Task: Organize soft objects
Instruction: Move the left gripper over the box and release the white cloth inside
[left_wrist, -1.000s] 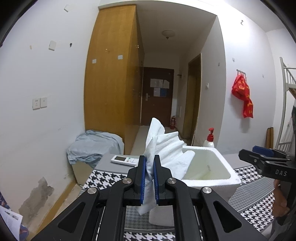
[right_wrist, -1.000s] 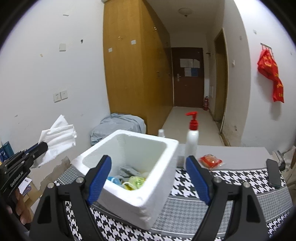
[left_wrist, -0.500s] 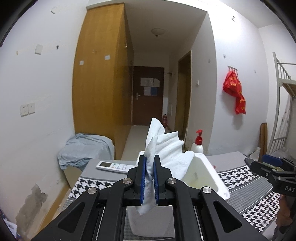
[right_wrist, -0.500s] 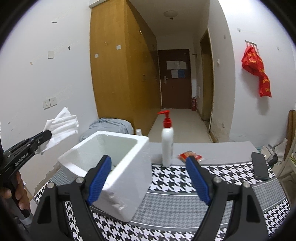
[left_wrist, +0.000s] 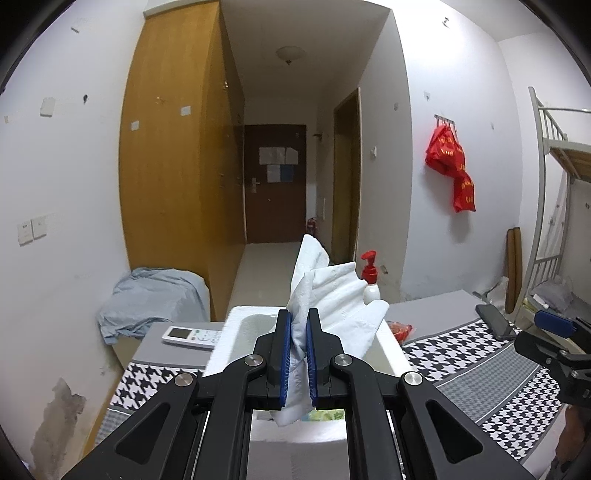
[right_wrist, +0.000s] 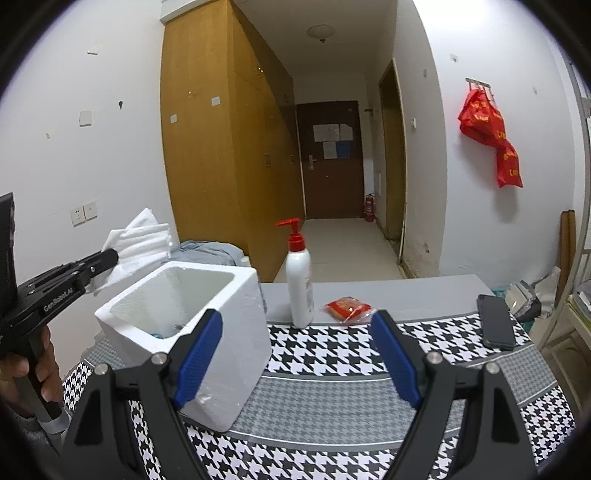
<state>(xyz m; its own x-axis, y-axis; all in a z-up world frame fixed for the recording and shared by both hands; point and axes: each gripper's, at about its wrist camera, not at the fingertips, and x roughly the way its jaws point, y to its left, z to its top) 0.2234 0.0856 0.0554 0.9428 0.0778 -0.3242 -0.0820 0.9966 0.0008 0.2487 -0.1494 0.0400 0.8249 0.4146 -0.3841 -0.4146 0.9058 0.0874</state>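
brightness: pretty even indoor light, walls look clean white, nothing blown out
light source: ceiling lamp (left_wrist: 290, 52) in the corridor, unlit or weak; most light seems to come from behind the cameras
shadows: soft, faint ones under the foam box (right_wrist: 236, 354) and pump bottle (right_wrist: 300, 284)
dark spots: far door (left_wrist: 275, 184) end is dimmer
distortion: heavy fisheye, wardrobe (left_wrist: 177, 177) and walls bow outward, black vignette in the corners
focus: sharp mid-frame, slightly soft at edges
glare: none really
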